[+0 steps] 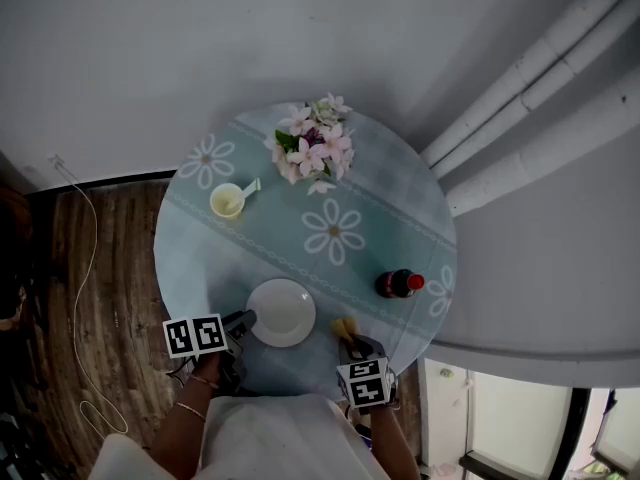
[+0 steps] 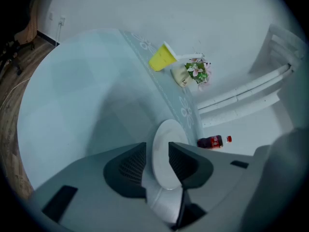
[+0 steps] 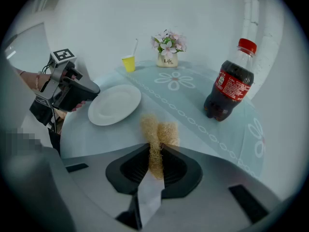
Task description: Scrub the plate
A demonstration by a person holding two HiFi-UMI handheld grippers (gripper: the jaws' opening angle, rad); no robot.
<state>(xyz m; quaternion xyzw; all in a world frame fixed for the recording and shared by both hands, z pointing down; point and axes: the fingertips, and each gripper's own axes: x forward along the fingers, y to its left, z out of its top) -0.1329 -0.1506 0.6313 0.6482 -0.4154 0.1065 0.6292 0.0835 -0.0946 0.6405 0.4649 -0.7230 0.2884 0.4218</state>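
Note:
A white plate lies flat near the front edge of the round table. My left gripper is at its left rim. In the left gripper view the plate rim passes between the jaws of the left gripper, which stand wide apart with a gap beside the rim, so they are open. My right gripper sits just right of the plate, shut on a yellowish fibrous scrub sponge that sticks out from the right gripper. The plate and left gripper show in the right gripper view.
A dark cola bottle with a red cap stands right of the plate. A yellow cup with a spoon and a vase of flowers stand at the table's far side. White pipes run along the wall at right.

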